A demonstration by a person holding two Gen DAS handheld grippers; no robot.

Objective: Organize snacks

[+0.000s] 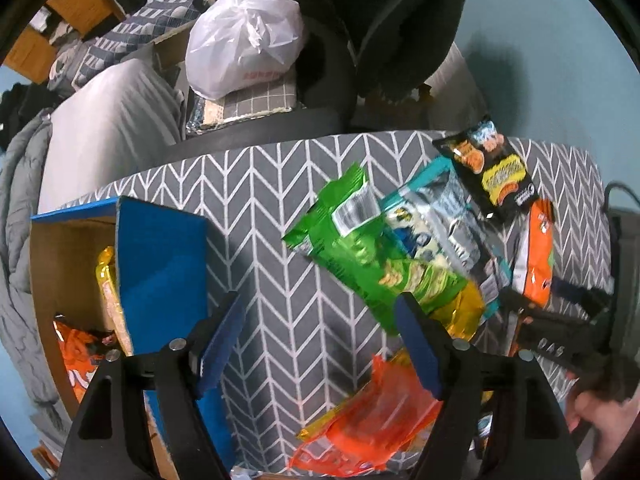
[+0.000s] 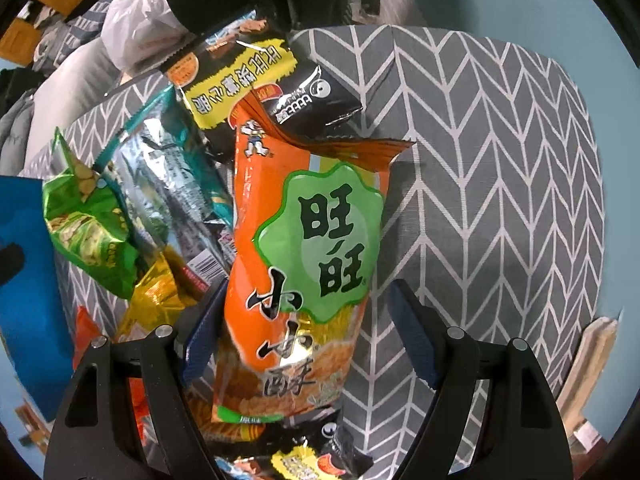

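**Right gripper** [image 2: 308, 336]: fingers apart, pointing down over the snack pile. The orange rice-cracker bag [image 2: 308, 248] lies lengthwise between them. The left finger [image 2: 204, 328] looks to be at or against the bag's edge; the right finger [image 2: 412, 332] stands clear of it, with bare cloth showing between. Not clamped.

**Left gripper** [image 1: 320, 340]: fingers apart, nothing between them but patterned cloth. At 3 o'clock of the gap, just beside the right finger, sit the green snack bag [image 1: 360, 256] and a gold-foil packet [image 1: 460, 316]; at 5 o'clock, an orange-red packet [image 1: 372, 420].

**Blue carton** [image 1: 160, 264]: at 9 o'clock of the left gripper, open, already holding a yellow packet [image 1: 106, 276] and an orange packet [image 1: 80, 356]. Judged to be the collecting box.

**Loose stock on the surface** [image 1: 256, 216] (grey herringbone cover): silver-teal bag [image 2: 168, 160] under the green one; black-and-yellow bag [image 2: 240, 92] at 12 o'clock of the right gripper, overlapping the top of the orange rice-cracker bag; a second black-and-yellow bag [image 2: 312, 456] at 6 o'clock, near the frame edge.

**Surroundings:** white plastic sack [image 1: 244, 48] and grey bedding [image 1: 104, 128] beyond the far edge.

**Step in hand (judged):** mid-sort; right gripper set to pick the orange rice-cracker bag, several bags not yet boxed.

**Next move calls for:** closing across the bag's width, lifting clear of the overlapping black bag, and carrying toward the carton at 9 o'clock.
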